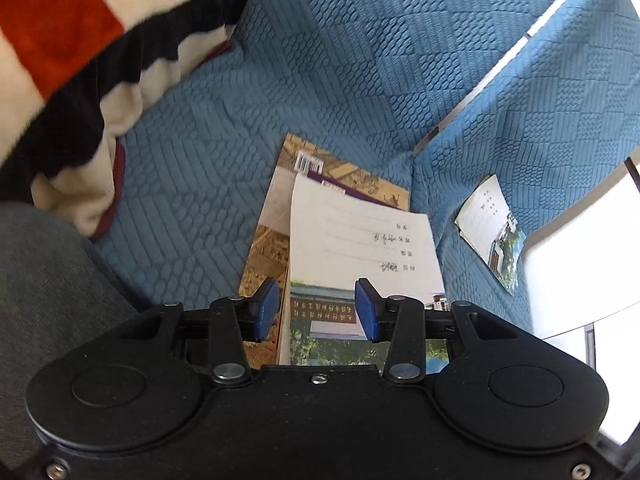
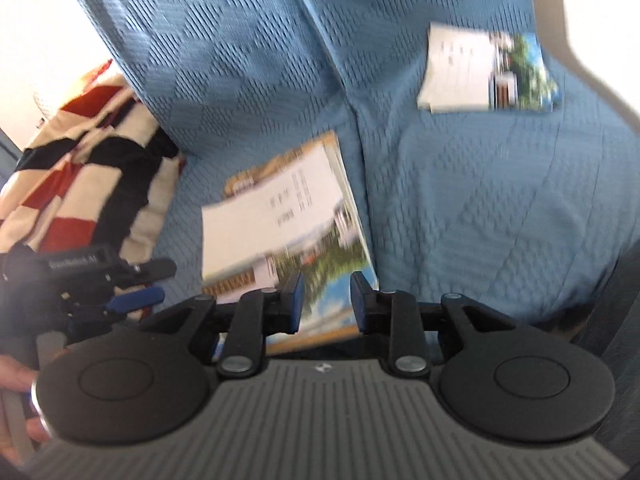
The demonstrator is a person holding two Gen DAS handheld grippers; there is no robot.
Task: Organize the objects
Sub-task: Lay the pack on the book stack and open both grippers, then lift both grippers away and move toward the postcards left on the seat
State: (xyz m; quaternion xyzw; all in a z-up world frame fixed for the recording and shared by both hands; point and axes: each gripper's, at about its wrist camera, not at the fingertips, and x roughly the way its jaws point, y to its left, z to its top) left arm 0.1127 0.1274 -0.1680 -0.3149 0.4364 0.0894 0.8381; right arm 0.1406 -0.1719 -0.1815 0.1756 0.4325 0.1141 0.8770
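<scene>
A white notebook with a photo cover (image 1: 356, 240) lies on top of a brown-gold book (image 1: 272, 240) on the blue quilted sofa cover (image 1: 320, 80). My left gripper (image 1: 317, 308) hovers over the stack's near edge, open, its blue pads clear of the cover. In the right wrist view the same stack (image 2: 288, 216) lies ahead of my right gripper (image 2: 327, 300), which is open too, with nothing pressed between its pads. A second, smaller notebook (image 1: 490, 232) (image 2: 488, 72) rests on the adjoining cushion. The left gripper (image 2: 120, 296) also shows at the left of the right wrist view.
A red, black and cream striped blanket (image 1: 80, 60) (image 2: 80, 184) is bunched at the left end of the sofa. Grey fabric (image 1: 48, 300) fills the lower left. A white surface (image 1: 580, 260) borders the right cushion. A hand (image 2: 16, 380) holds the left tool.
</scene>
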